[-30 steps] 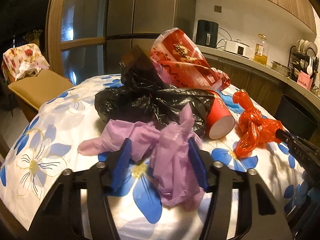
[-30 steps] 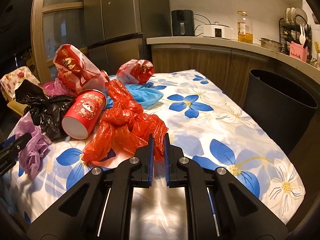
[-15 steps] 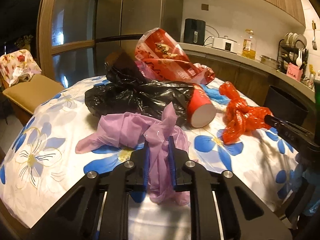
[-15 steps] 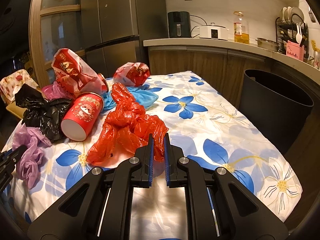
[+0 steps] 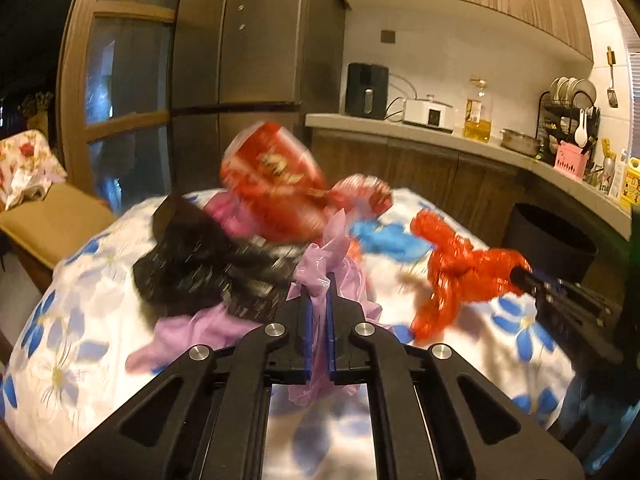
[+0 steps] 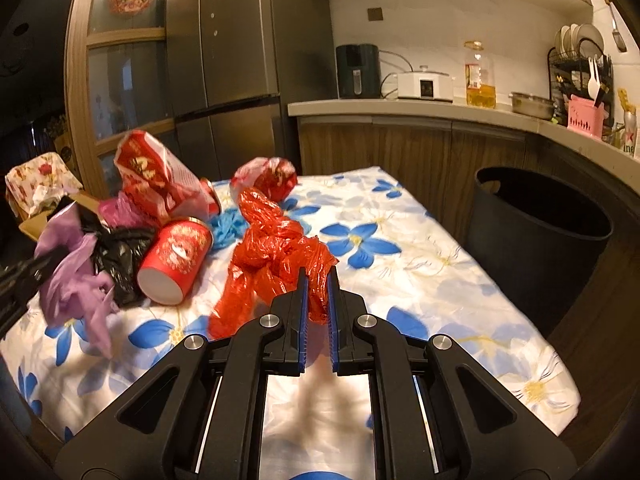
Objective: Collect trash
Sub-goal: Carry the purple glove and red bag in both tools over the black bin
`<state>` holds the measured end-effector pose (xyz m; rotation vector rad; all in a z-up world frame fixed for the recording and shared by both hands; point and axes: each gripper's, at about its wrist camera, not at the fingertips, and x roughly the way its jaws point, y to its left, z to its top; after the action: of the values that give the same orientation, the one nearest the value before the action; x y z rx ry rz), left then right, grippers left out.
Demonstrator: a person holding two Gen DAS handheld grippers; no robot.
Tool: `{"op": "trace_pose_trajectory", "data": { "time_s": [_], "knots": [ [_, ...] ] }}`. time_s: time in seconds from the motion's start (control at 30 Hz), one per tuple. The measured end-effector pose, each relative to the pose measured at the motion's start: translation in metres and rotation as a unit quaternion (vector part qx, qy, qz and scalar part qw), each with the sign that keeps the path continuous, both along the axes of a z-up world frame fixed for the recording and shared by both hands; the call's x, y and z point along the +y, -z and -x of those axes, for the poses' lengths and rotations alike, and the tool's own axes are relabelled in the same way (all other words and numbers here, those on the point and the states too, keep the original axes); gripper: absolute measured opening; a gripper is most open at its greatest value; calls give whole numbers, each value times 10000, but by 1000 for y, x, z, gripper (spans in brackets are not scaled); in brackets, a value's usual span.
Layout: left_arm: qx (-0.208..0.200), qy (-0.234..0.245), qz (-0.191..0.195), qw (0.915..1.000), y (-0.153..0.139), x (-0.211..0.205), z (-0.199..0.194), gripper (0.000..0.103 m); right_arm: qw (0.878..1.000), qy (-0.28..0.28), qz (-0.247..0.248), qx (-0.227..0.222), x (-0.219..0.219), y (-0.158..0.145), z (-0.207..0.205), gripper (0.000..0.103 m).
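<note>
My left gripper (image 5: 317,300) is shut on a purple plastic bag (image 5: 328,264) and holds it lifted over the table; the bag also shows at the left of the right wrist view (image 6: 72,280). My right gripper (image 6: 317,284) is shut on a crumpled red plastic bag (image 6: 276,248), raised above the flowered tablecloth (image 6: 400,264); the bag also shows in the left wrist view (image 5: 460,276). A black bin (image 6: 536,248) stands beside the table's right edge.
On the table lie a red paper cup (image 6: 176,260), a black bag (image 6: 120,252), a red printed wrapper (image 6: 156,176), a blue bag (image 6: 228,224) and another red-white bag (image 6: 268,176). A kitchen counter (image 6: 440,108) runs behind, a fridge (image 6: 232,60) at the back.
My left gripper closed on the purple bag and lifted it off the table. My right gripper, shut on the red bag throughout, has raised it too. Both views now look from higher up.
</note>
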<state>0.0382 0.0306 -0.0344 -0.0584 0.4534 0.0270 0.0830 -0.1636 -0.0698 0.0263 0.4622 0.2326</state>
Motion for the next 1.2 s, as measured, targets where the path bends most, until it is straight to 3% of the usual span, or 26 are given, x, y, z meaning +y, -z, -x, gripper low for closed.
{"op": "trace_pose_trajectory", "data": {
  "time_s": [0.2,0.43,0.63,0.9,1.2],
  "knots": [
    [49,197,213,9996,-13,-20,-24,4,9997,83,-57,-235,-20,-21,6,8],
    [-122,479,58,9988,-33,-62,-42,4,9984,363,-32,-435,-52,-42,5,8],
    [-236,872,200,9957,-52,-97,-62,3,9958,717,-86,-559,-84,-57,1,8],
    [-638,1735,269,9824,-79,-161,-93,3,9866,1363,-90,-892,-128,-82,-6,8],
    [-846,2287,171,9697,-84,-236,-128,3,9723,2110,-34,-1006,-188,-91,-26,8]
  ]
}}
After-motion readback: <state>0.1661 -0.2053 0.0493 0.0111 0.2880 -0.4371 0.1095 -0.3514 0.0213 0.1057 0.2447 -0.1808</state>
